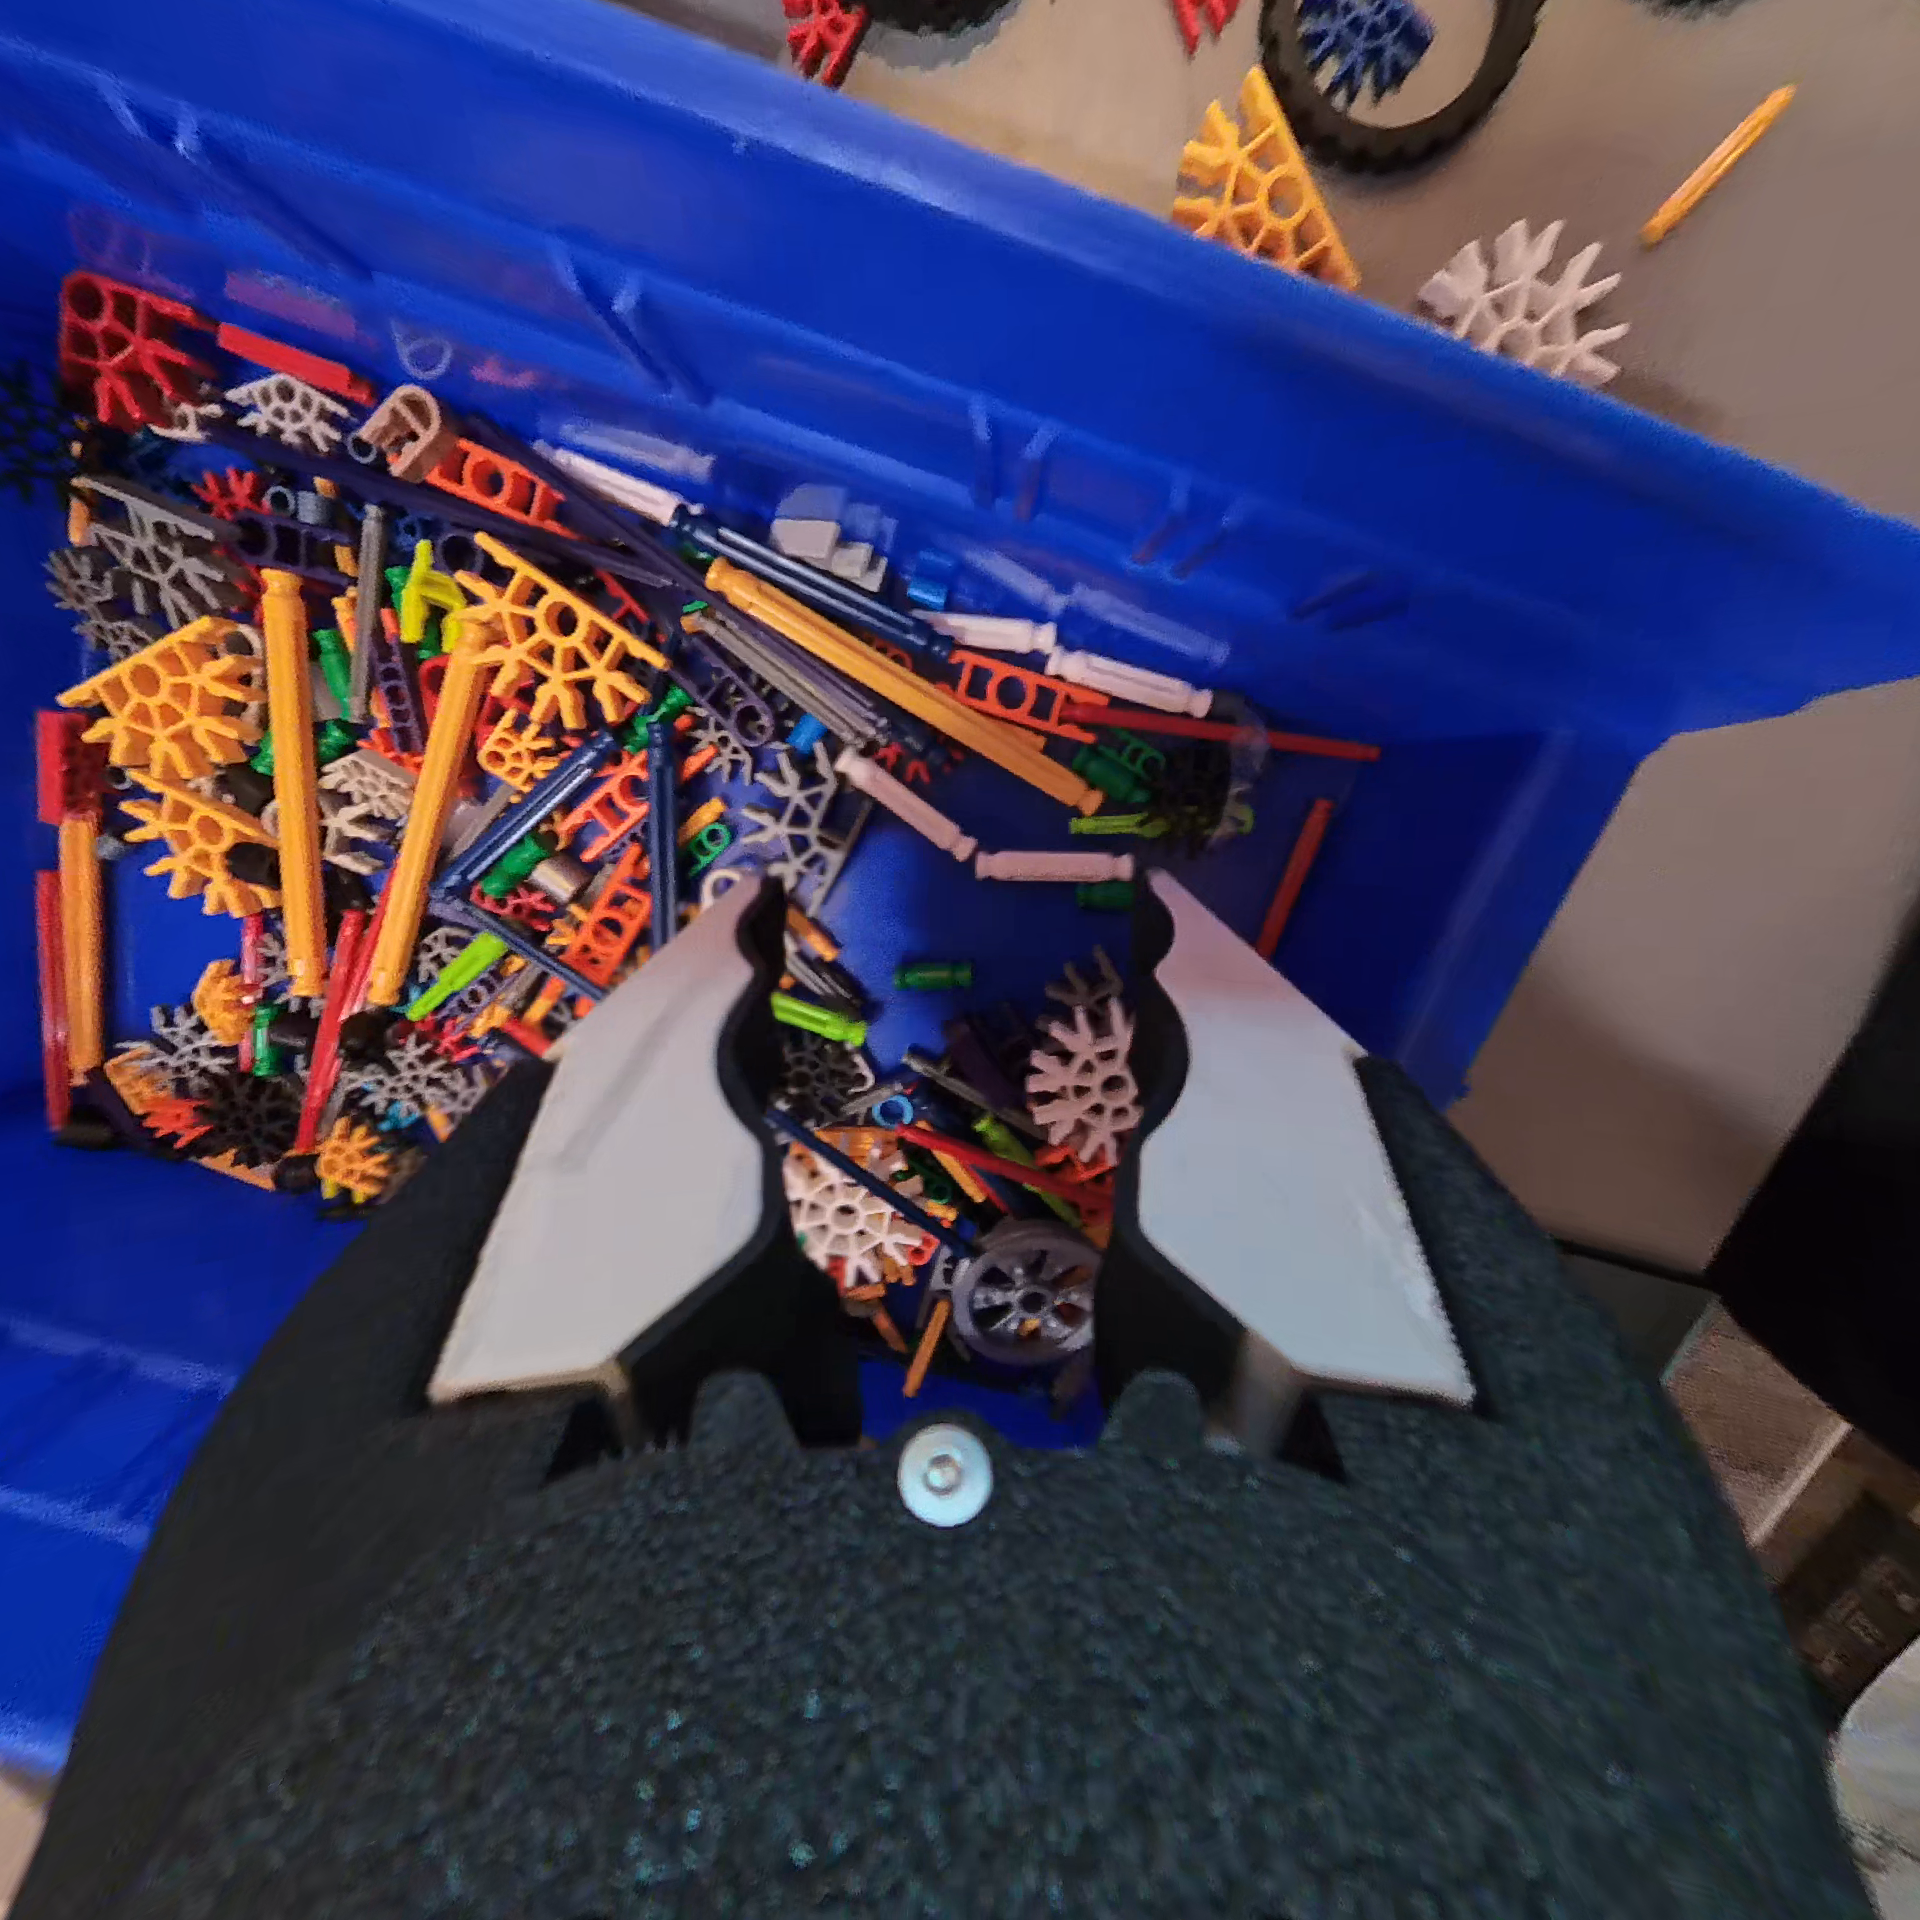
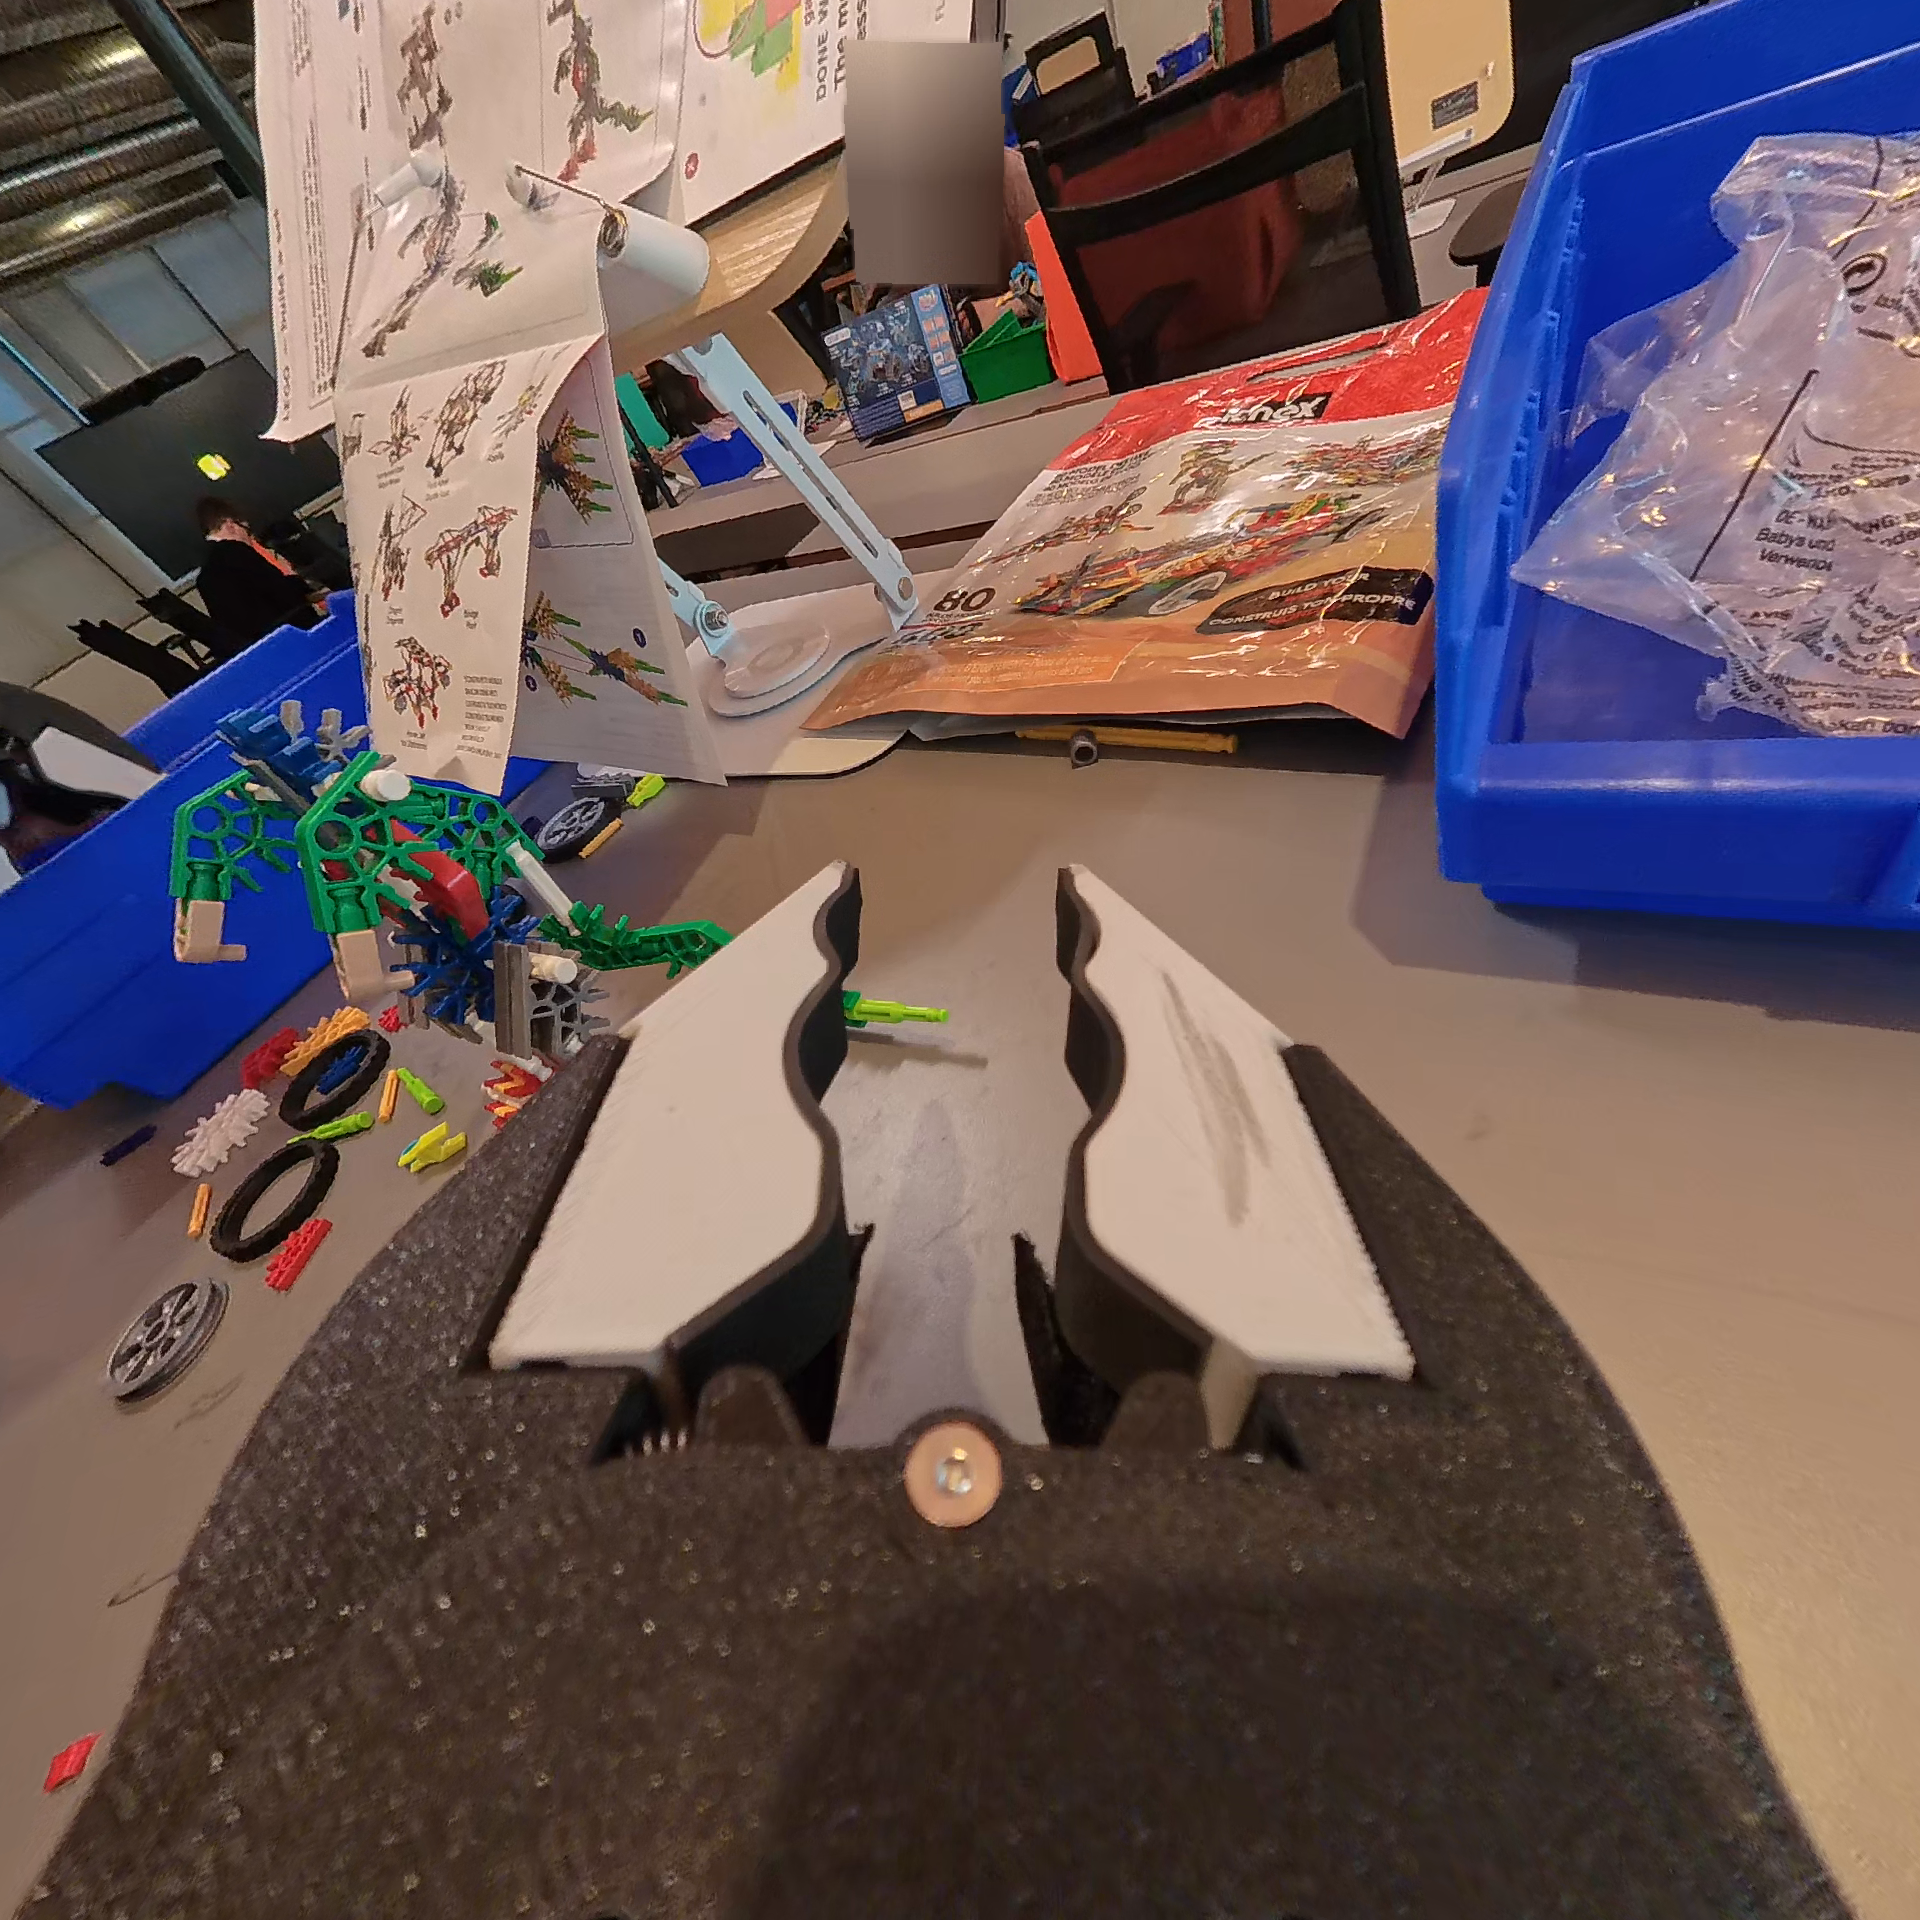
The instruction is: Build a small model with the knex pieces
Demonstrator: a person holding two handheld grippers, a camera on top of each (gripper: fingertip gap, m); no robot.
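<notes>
A: Left claw (image 1: 958,888), state?
B: Released, jaws wide, holding nothing. It hangs over the blue bin (image 1: 935,343), tips above the loose pieces (image 1: 416,748). A white snowflake connector (image 1: 1086,1070) sits between the jaws by the right finger, a grey wheel (image 1: 1023,1299) lies nearer the claw's base, and a small green rod (image 1: 932,975) is just below the tips

A: Right claw (image 2: 958,875)?
B: Also released and empty, low over the grey table (image 2: 1247,1143). A lime rod (image 2: 899,1010) lies just beside its left finger. The green model (image 2: 416,894) is off to the left, and a second bin (image 2: 1662,810) holding clear bags (image 2: 1787,468) is ahead on the right

A: Risks?
B: Judgement only. On the left the pieces are tangled and heaped, so closing there would likely catch several at once or skid off a thin rod. The view is also smeared, so aim is uncertain. On the right, a sideways drift could flick the lime rod away, and a wider swing left could knock the model or scatter the tyres (image 2: 275,1200) near it

A: Brands, writing?
B: There's a red and orange printed toy bag (image 2: 1174,582) ahead of the right claw, with a logo and text. Instruction sheets (image 2: 468,468) hang ahead on the left, with diagrams and small print. The clear bags carry printed warning text. No wording copied. Nothing legible on the left bin
</notes>
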